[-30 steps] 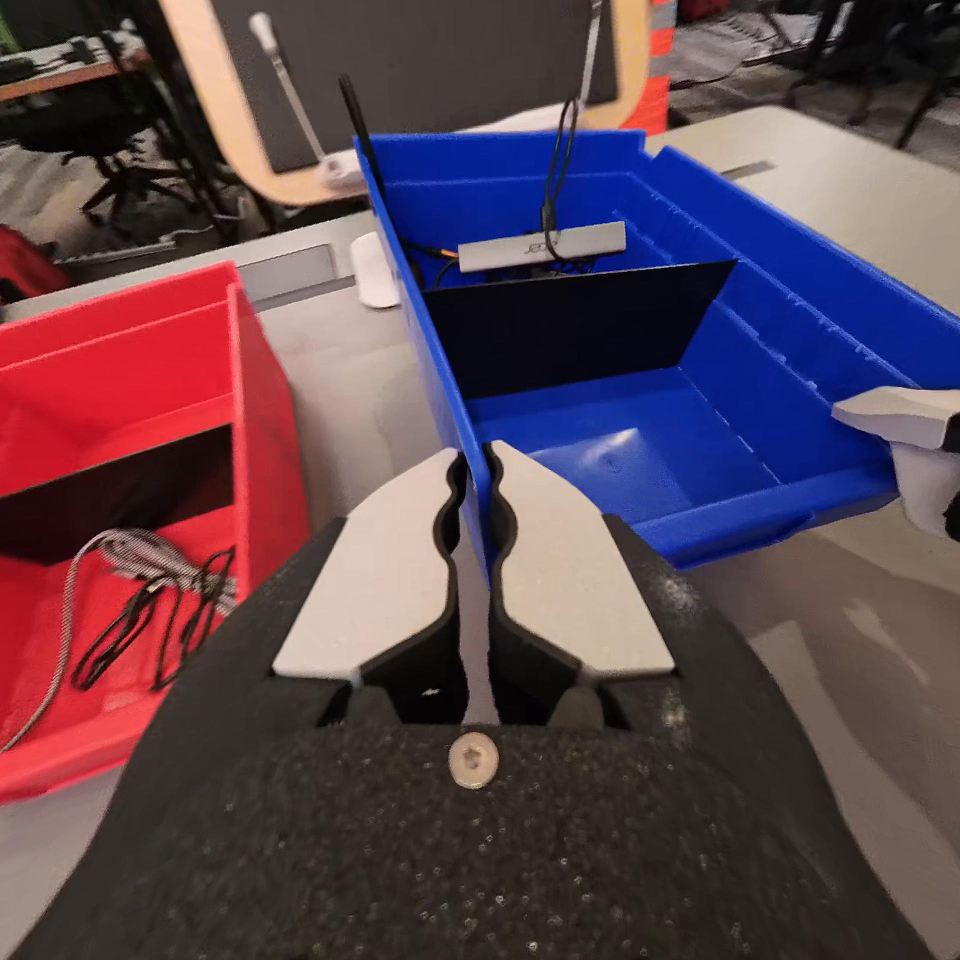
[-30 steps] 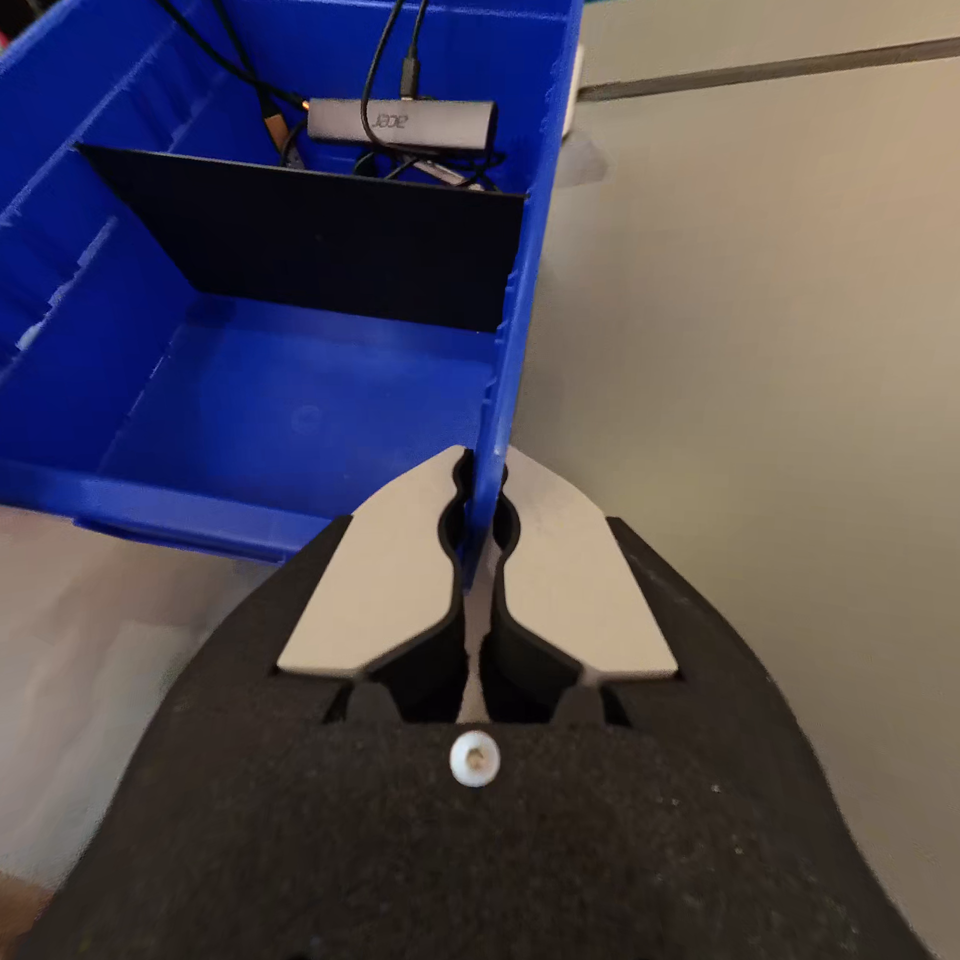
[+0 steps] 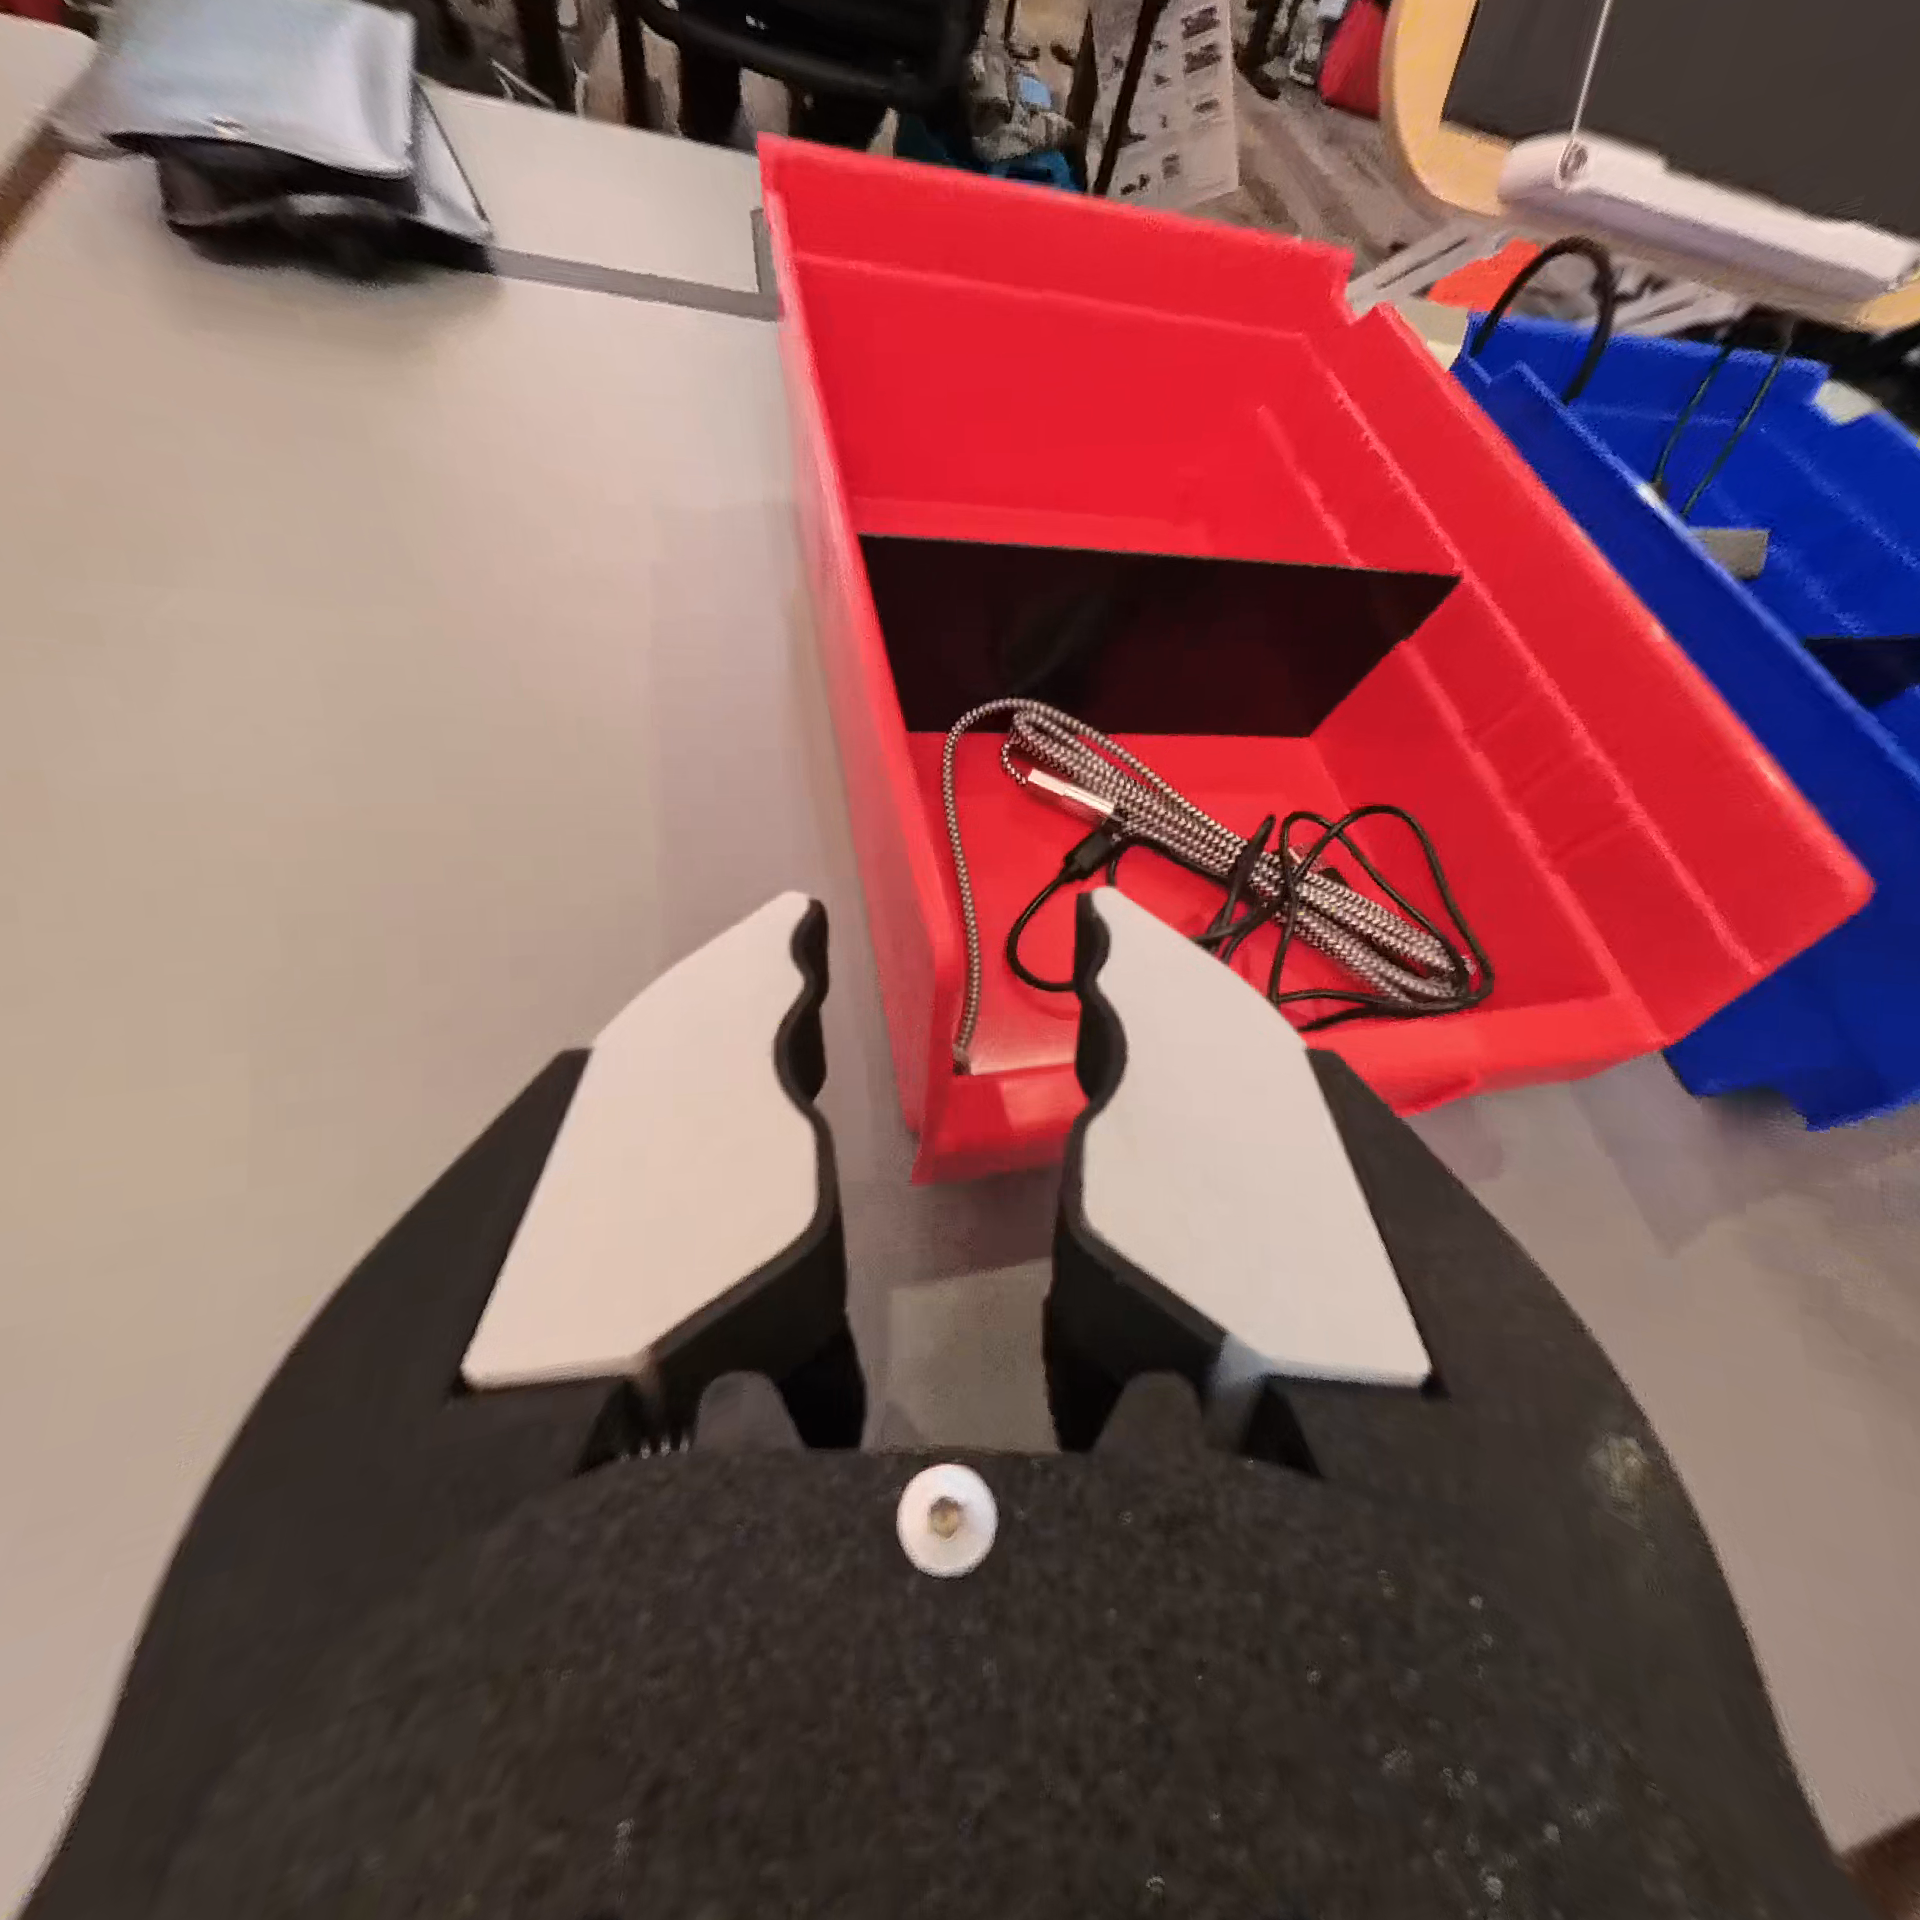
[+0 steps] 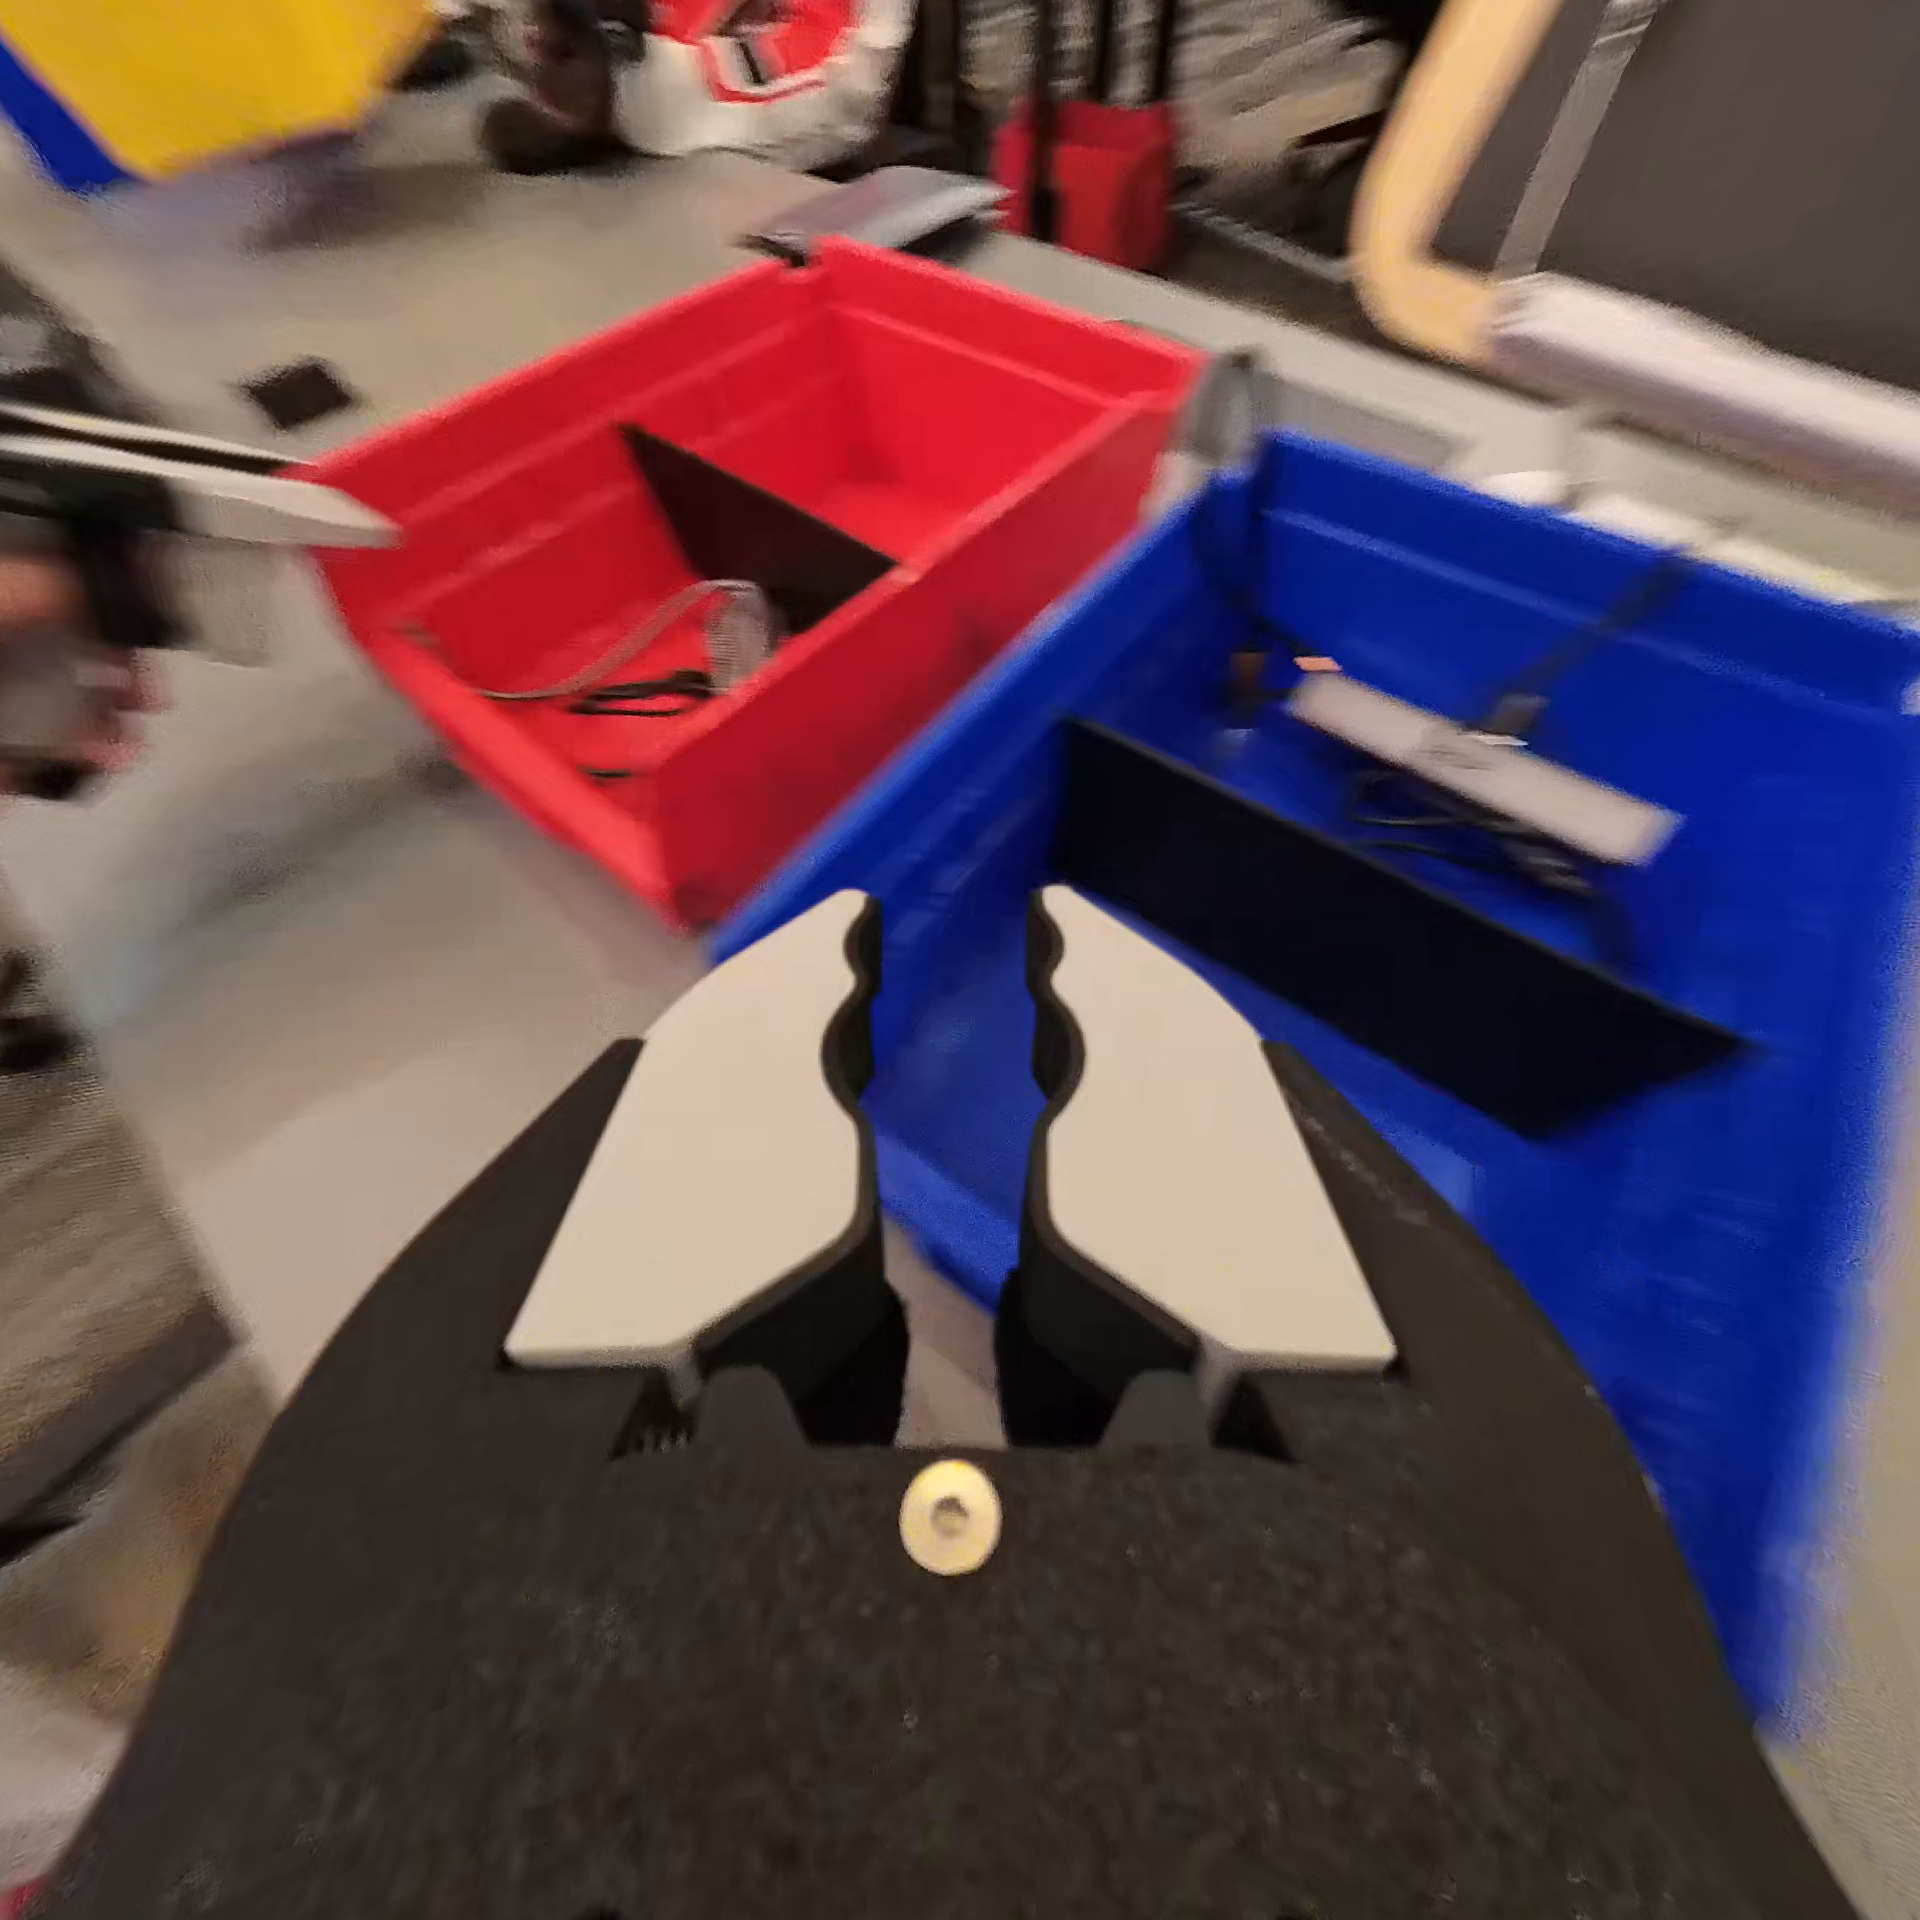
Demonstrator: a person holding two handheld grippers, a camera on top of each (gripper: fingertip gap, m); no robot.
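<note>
Left claw (image 3: 951,914) spread wide, empty, poised at the near left corner of the red bin (image 3: 1714,831), whose wall lines up between its fingers without touching. A braided cable (image 3: 1320,862) and a thin black cord (image 3: 1392,831) lie in that bin's front compartment. Right claw (image 4: 954,914) partly parted, empty, over the blue bin (image 4: 1766,1039) beside it on the grey surface (image 3: 364,623); view blurred.

Both the left gripper (image 3: 948,914) and the right gripper (image 4: 954,906) have fingers parted, holding nothing.
</note>
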